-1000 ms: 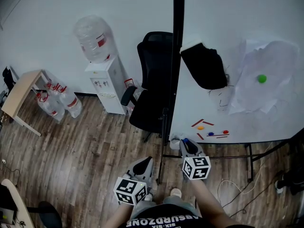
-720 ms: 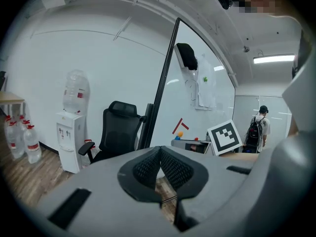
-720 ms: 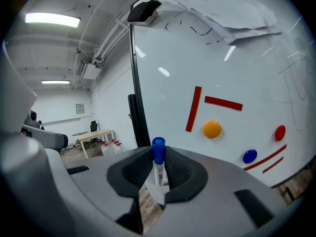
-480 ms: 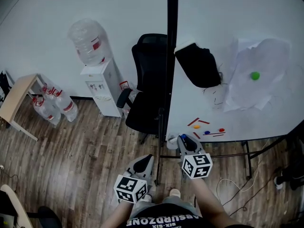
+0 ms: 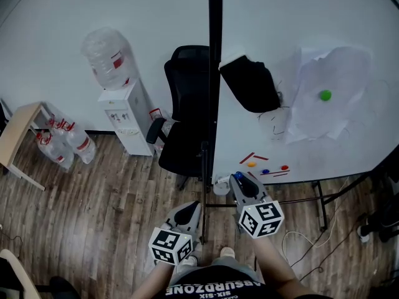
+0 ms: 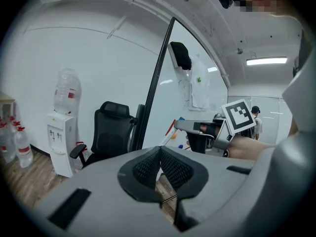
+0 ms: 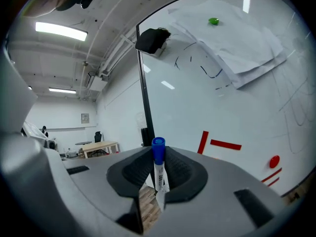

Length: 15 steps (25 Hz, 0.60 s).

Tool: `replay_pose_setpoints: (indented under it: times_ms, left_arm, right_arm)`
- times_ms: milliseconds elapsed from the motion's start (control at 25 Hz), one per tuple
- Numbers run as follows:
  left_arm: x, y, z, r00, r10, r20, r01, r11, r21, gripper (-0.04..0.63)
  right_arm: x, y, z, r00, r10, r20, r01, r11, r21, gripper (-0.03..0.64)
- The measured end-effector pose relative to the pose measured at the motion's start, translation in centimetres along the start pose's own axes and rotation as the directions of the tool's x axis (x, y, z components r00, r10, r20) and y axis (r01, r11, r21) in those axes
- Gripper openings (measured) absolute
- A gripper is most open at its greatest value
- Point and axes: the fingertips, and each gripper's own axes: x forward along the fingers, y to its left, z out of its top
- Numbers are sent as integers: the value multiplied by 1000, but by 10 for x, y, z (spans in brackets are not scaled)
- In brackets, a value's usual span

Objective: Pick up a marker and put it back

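Note:
My right gripper [image 5: 237, 181] [image 7: 158, 155] is shut on a white marker [image 7: 158, 174] with a blue cap [image 5: 239, 175], which stands upright between the pads. It hovers just below the lower left corner of the whiteboard [image 5: 312, 36], near red strips and small coloured magnets [image 5: 265, 167]. My left gripper [image 5: 188, 212] [image 6: 160, 154] is lower and to the left, above the wooden floor, shut with nothing between its pads. The left gripper view shows the right gripper [image 6: 190, 127] from the side in front of the board.
A black office chair [image 5: 184, 123] stands beside the board's black post [image 5: 214, 73]. A water dispenser [image 5: 118, 114], spare bottles [image 5: 62, 145] and a small table [image 5: 19, 136] are at the left. Papers under a green magnet [image 5: 325, 94] and a black cloth [image 5: 249, 83] hang on the board.
The view has drifted, so the board sits further left in the picture. My right gripper with the marker has come a little nearer to the board's lower edge. The left gripper has barely moved.

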Motion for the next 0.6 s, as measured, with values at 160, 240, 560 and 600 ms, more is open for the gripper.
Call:
replay_pose_setpoints:
  times_ms: [160, 240, 560, 600]
  left_arm:
    - [0, 0, 0, 1000, -3, -1, 3, 1000, 2, 9]
    - [-1, -1, 0, 1000, -5, 0, 5, 1000, 4, 9]
    - [-2, -5, -2, 1000, -16, -6, 16, 1000, 10, 9]
    - [-1, -6, -2, 1000, -19, -6, 19, 1000, 11, 9]
  right_arm:
    - [-8, 9, 16, 999, 17, 32, -17, 1000, 0, 67]
    - [-13, 13, 23, 999, 24, 48, -25, 1000, 1, 67]
    - [-28, 26, 39, 995, 50, 90, -49, 999, -12, 67]
    - [-30, 27, 39, 995, 49, 90, -48, 999, -13, 67]
